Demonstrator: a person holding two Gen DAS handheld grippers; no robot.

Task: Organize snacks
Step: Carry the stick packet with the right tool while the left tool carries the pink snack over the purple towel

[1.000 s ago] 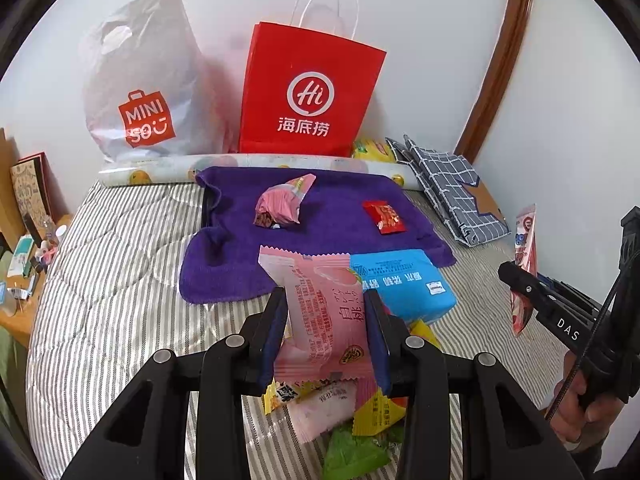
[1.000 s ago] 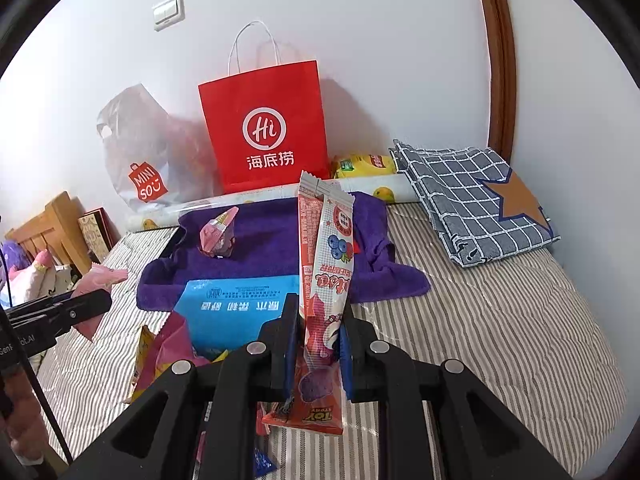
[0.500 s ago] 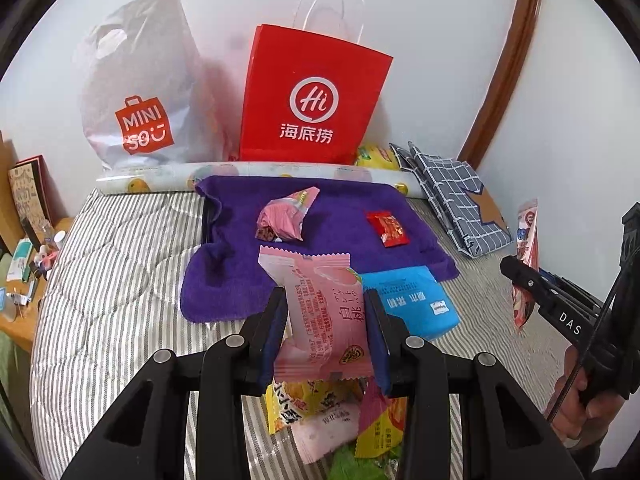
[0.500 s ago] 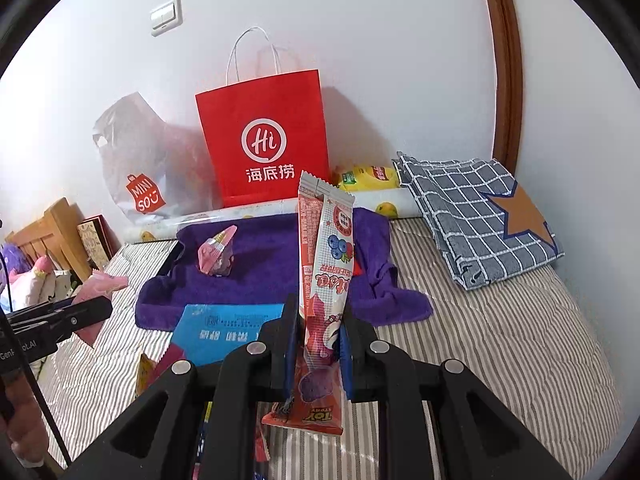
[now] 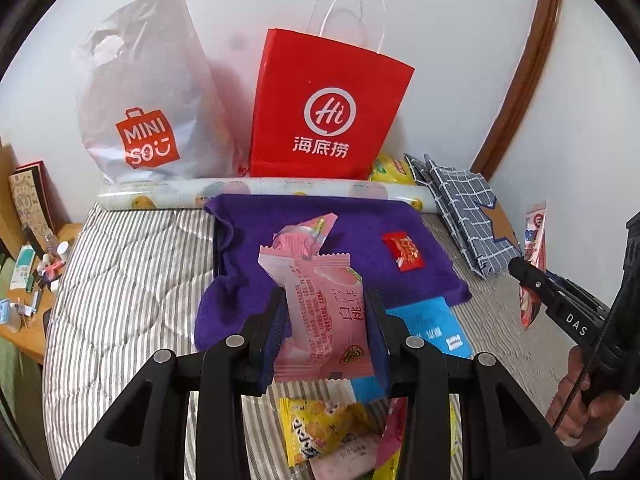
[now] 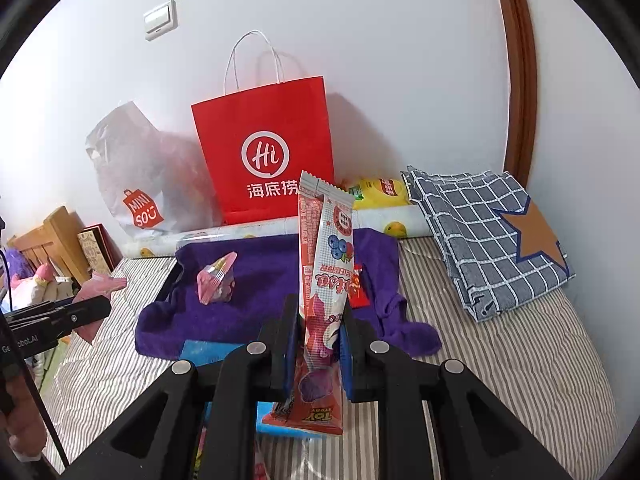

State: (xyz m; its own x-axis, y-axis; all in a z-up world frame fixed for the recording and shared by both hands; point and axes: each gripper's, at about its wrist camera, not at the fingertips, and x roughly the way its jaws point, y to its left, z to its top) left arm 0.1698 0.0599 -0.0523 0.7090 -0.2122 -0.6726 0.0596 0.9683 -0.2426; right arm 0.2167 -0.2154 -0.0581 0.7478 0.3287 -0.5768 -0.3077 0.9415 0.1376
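The left gripper (image 5: 325, 322) clamps a pink peach packet (image 5: 320, 316) and the right gripper (image 6: 319, 354) a tall berry sachet (image 6: 326, 280), both above the purple towel (image 5: 248, 280), probably for placing there.

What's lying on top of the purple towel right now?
On the purple towel lie a crumpled pink wrapper and a small red packet. The held pink snack hides part of the towel's near side, so anything there can't be seen.

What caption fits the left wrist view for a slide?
Left gripper holds a pink snack packet above a purple towel.
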